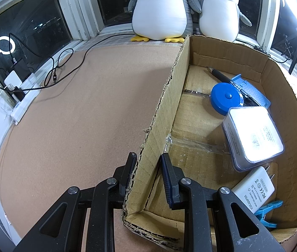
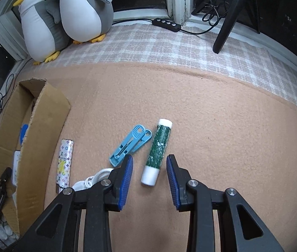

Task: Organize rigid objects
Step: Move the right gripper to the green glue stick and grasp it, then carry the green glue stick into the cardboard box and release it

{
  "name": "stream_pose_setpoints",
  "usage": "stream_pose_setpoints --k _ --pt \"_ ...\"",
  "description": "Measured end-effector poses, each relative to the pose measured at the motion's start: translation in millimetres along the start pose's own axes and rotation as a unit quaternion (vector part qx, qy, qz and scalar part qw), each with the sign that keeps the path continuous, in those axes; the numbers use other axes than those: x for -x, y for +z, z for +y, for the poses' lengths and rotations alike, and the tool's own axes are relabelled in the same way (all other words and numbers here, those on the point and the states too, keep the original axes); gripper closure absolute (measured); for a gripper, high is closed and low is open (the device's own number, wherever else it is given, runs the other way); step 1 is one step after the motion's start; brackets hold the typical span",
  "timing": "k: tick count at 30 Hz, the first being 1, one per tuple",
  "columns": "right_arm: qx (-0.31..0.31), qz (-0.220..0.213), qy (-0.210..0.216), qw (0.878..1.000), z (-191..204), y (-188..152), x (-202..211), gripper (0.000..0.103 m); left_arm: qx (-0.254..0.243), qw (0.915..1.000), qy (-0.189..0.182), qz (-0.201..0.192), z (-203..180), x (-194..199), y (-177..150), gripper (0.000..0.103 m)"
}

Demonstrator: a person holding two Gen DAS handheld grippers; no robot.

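Note:
My left gripper (image 1: 148,155) is shut on the left wall of an open cardboard box (image 1: 285,96), one finger outside and one inside. In the box lie a blue tape measure (image 1: 225,98), a white plastic case (image 1: 253,134), a white power adapter (image 1: 253,191), a blue clothespin (image 1: 268,210), a black pen (image 1: 220,74) and a blue case (image 1: 251,92). My right gripper (image 2: 150,157) points down at the mat, open, with a green-and-white glue stick (image 2: 159,151) lying between its pads and touching neither. A light blue clip (image 2: 129,145) lies just left of the stick.
A patterned tube (image 2: 64,163) and a white cable (image 2: 93,179) lie between the clip and the box (image 2: 41,126). Two plush penguins (image 2: 64,16) stand at the back by the window. A black stand leg (image 2: 226,25) and an inline switch (image 2: 165,23) rest on the checked cloth. Cables and a power strip (image 1: 22,96) line the left sill.

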State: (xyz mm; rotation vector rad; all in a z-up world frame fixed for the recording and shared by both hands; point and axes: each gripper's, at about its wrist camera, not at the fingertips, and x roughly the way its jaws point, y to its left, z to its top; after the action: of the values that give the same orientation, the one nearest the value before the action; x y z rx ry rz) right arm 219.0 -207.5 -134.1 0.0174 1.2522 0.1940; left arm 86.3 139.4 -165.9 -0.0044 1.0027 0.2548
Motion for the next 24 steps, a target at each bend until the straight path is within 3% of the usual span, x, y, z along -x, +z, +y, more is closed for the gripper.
stream_pose_setpoints --k 14,24 --pt "0.010 0.016 -0.024 1.000 -3.0 11.5 -13.3 0.089 0.000 1.0000 0.000 0.000 -0.2 0.0 0.4 0.078" --pt "0.008 0.011 -0.020 1.000 -15.3 -10.5 -2.7 0.089 -0.001 1.0000 0.001 -0.001 -0.3 0.3 0.3 0.078"
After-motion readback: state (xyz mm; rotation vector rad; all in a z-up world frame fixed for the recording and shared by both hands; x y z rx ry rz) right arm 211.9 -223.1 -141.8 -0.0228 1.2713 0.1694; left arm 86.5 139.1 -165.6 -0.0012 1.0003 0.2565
